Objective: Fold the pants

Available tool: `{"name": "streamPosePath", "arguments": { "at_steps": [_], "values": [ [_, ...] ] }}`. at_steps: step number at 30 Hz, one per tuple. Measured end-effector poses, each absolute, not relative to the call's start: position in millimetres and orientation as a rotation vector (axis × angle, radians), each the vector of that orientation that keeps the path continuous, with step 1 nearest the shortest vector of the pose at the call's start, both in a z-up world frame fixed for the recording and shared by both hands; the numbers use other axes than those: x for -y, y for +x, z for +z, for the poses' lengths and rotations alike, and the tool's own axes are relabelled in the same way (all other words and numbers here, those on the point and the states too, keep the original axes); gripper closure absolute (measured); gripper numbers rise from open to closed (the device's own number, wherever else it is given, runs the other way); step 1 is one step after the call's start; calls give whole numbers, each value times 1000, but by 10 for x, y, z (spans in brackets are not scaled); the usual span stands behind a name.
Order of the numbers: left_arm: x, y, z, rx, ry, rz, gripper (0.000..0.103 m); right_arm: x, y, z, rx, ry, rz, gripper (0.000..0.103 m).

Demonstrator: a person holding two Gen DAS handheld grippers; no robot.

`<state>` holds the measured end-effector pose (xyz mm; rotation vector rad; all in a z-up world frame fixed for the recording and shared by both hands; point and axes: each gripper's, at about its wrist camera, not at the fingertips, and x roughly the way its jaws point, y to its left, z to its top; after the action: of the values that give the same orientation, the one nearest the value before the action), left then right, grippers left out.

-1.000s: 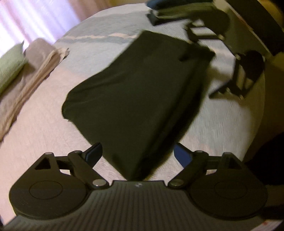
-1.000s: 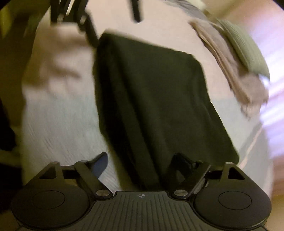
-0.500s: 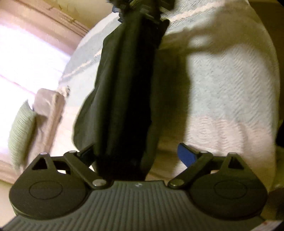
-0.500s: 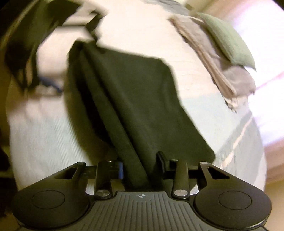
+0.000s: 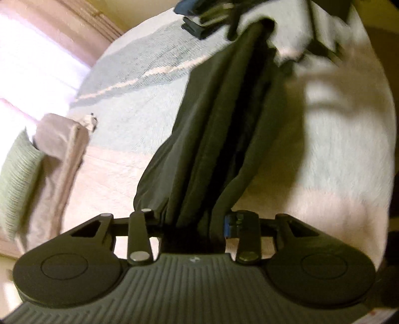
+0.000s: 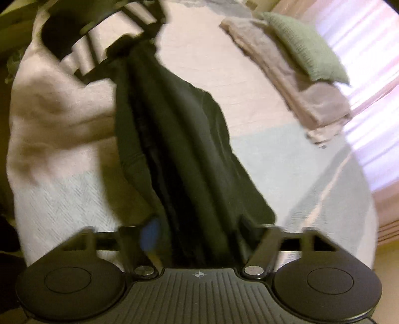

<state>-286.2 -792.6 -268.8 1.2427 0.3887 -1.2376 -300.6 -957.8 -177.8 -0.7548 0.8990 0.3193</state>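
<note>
Black pants (image 5: pixel 224 129) hang as a long bunched band above the bed, stretched between both grippers. My left gripper (image 5: pixel 193 224) is shut on one end, the fabric squeezed between its fingers. In the right wrist view the pants (image 6: pixel 179 139) run down into my right gripper (image 6: pixel 199 236). Its fingers stand spread wide and blurred, with the cloth lying between them. The blue pad (image 6: pixel 149 236) sits just left of the fabric. Each view shows the other gripper only as a dark blur at the far end of the pants.
A pale pink and mint bedspread (image 5: pixel 336 149) lies under everything. A green pillow (image 6: pixel 304 47) and a folded beige blanket (image 6: pixel 299 87) lie by the window side. Folded dark clothes (image 5: pixel 199 17) are stacked at the bed's far end.
The pants went from lying flat and folded to being lifted into a bunched band. My left gripper closed on its end. My right gripper closed, then its fingers spread wider again.
</note>
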Motion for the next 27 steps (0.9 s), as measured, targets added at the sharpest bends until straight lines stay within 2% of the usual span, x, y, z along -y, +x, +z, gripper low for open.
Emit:
{"name": "streamPosePath", "arguments": {
  "at_steps": [6,11,13,15,17,20,27],
  "values": [
    [8095,-2679,-2459,-448,1222,-1305,69,9431,-3067,-2018,-773,-935,255,17],
    [8100,-2669,-2443,-467,1243,-1341,69,9530,-2849,-2157,-806,-964,259,18],
    [8095,-2667,-2453,-477,1243,-1347,69,9597,-2772,-2107,-856,-902,271,26],
    [8092,-2658,-2439,-498,1229,-1351,69,9589,-2795,-2065,-892,-901,304,53],
    [8098,-2638,-2408,-517,1224,-1356,69,9572,-2800,-1982,-930,-873,311,64],
    [8085,-2621,-2325,-523,1228,-1362,69,9556,-2748,-1787,-969,-850,316,68],
    [8027,-2545,-1950,-538,1189,-1391,69,9503,-2723,-1207,-1011,-822,340,70]
  ]
}}
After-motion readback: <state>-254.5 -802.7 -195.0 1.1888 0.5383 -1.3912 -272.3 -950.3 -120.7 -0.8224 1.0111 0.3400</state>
